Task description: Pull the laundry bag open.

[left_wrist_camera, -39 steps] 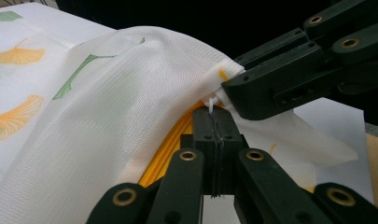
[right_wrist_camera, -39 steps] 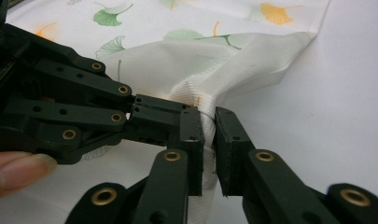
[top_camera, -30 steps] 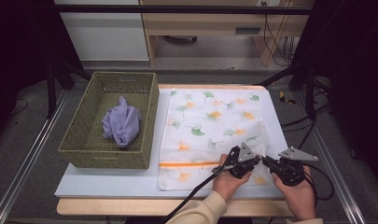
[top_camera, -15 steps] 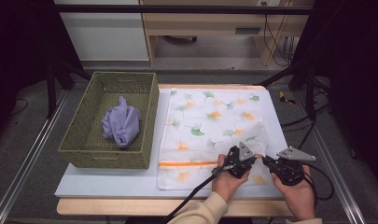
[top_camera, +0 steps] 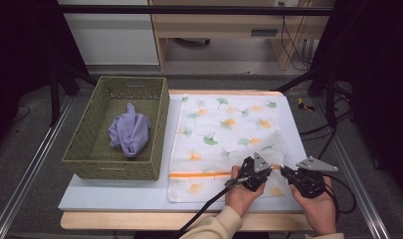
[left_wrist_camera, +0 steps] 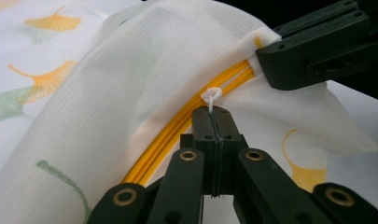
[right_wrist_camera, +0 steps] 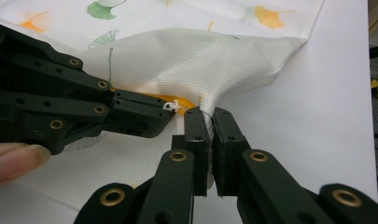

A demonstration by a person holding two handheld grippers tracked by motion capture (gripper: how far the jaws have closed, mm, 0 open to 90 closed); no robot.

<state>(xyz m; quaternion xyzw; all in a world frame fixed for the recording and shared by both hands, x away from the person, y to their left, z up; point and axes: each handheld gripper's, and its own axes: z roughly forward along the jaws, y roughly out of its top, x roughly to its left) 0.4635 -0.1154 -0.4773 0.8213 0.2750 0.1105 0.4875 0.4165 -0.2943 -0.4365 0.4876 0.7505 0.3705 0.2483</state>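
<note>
Left gripper view: left gripper clamps white zip pull of ginkgo-print white mesh laundry bag; right gripper pinches bag's cloth beside pull; pull slowly along yellow zip, keep cloth taut

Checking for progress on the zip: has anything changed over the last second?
Nothing visibly changed. The left gripper stays shut on the white zipper pull, the right gripper stays shut on the mesh bag at the zip's end, and the purple cloth lies in the basket.
</note>
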